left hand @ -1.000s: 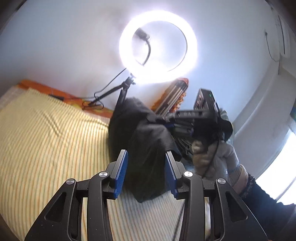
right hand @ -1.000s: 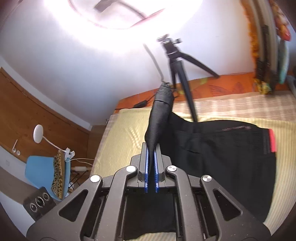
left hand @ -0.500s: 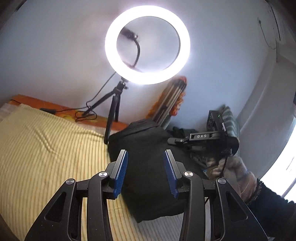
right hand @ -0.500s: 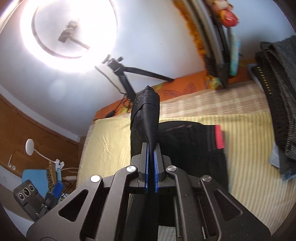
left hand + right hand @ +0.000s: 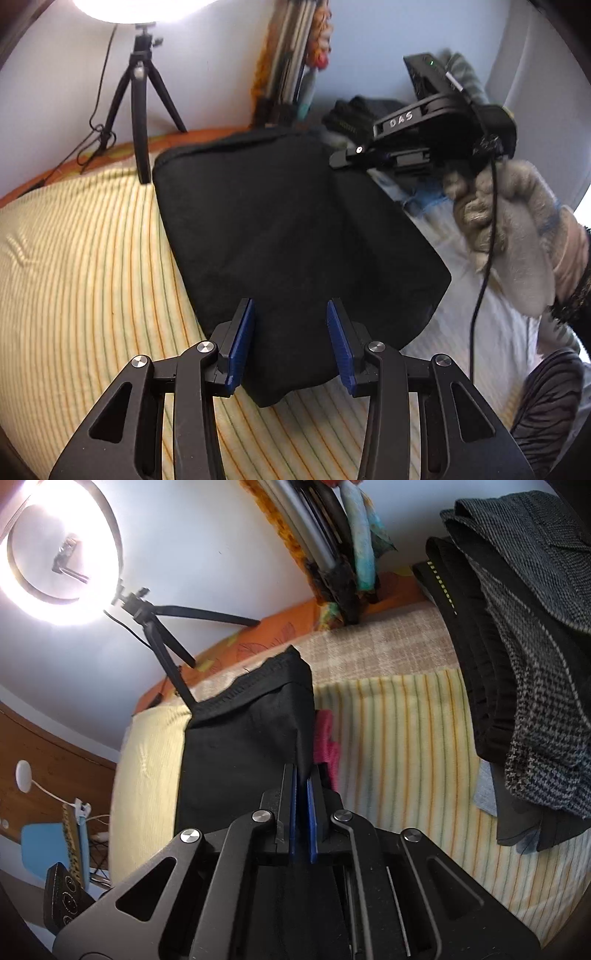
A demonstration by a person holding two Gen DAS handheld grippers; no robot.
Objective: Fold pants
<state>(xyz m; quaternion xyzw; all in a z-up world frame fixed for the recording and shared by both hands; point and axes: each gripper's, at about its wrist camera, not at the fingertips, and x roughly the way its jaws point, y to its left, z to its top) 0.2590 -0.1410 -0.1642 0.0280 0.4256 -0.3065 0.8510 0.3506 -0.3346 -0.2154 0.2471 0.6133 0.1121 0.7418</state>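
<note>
Right claw (image 5: 303,797) pinches the black pants (image 5: 280,221); left claw (image 5: 290,343), half open, grips nothing, pants just ahead.

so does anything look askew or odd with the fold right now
Nothing damaged or spilled. The black pants lie doubled on the striped bedspread, one corner pinched in the right gripper; a pink patch pokes out beside the folded edge.

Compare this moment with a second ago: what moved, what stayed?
The right gripper brought its pinched fold of the black pants down from the air onto the striped bedspread. The left gripper stayed open, empty; the right stayed clamped.
</note>
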